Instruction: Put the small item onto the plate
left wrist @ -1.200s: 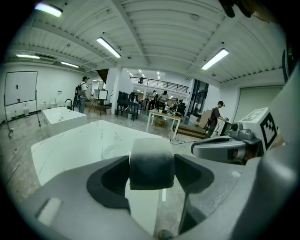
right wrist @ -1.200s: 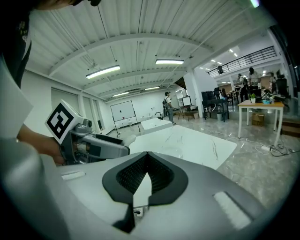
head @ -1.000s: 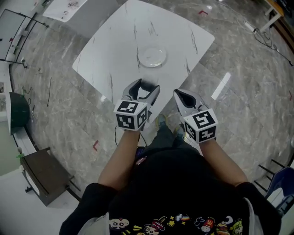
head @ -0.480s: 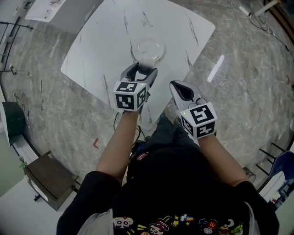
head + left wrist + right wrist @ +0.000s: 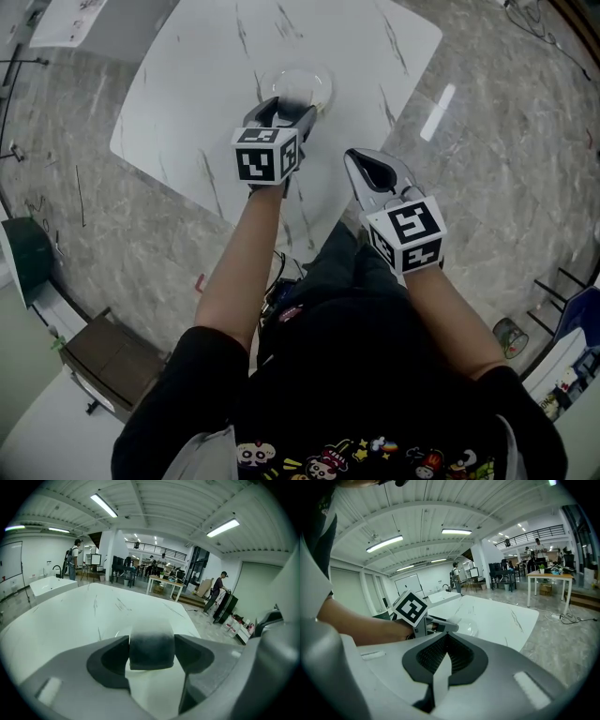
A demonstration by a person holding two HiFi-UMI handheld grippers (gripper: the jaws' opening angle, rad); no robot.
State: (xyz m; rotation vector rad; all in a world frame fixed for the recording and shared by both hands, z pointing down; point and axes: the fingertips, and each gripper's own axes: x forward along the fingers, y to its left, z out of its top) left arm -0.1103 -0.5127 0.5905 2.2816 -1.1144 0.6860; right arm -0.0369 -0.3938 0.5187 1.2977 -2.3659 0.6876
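A clear round plate [image 5: 322, 86] lies on the white marble-patterned table [image 5: 197, 66]. My left gripper [image 5: 286, 111] reaches over the table, its tips at the plate's near rim. It is shut on a small dark item [image 5: 151, 645] with a paler top, which sits squeezed between the two jaws; the plate's rim [image 5: 118, 633] shows just beyond it. My right gripper [image 5: 366, 169] hangs off the table's near edge, shut, with nothing in it. In the right gripper view the jaws [image 5: 442, 674] are pressed together, and the left gripper's marker cube [image 5: 411, 607] shows beside the plate [image 5: 468, 628].
The table's near corner edge [image 5: 225, 220] runs just below the left forearm. A dark low cabinet [image 5: 103, 361] and a green bin [image 5: 26, 253] stand on the marble floor at the left. A white desk [image 5: 89, 21] sits at top left.
My left gripper has moved forward over the table with the small item, from the table's near edge to the plate's rim. The right gripper has barely moved.
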